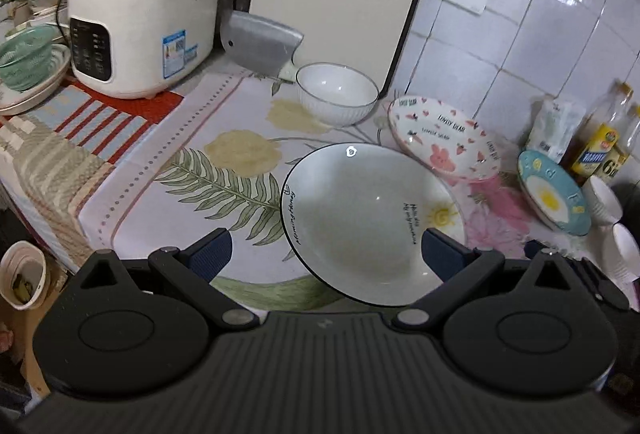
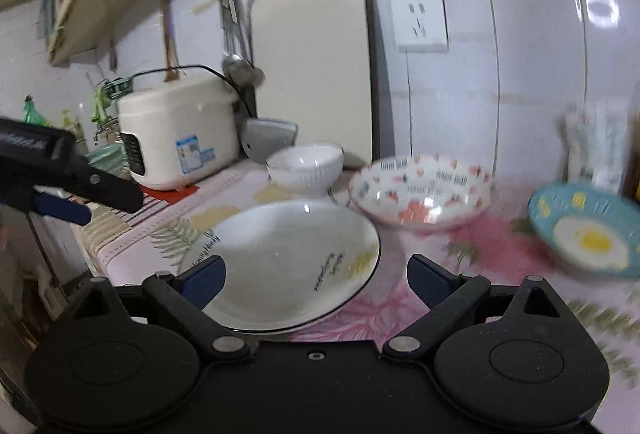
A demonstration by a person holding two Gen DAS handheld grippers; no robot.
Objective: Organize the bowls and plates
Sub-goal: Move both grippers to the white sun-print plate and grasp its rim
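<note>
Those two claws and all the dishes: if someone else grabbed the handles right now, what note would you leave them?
Left claw: open, holding nothing.
Right claw: open, holding nothing.
Big white bowl sits nearest on the flowered cloth. Behind it: small ribbed bowl, pink bunny dish, blue egg dish.
Done: nothing stacked yet.
Left: gather and stack all four.

Black ribbed claw [image 1: 326, 254] bodies, blue textured pads [image 1: 210, 254], silver pivot screws
</note>
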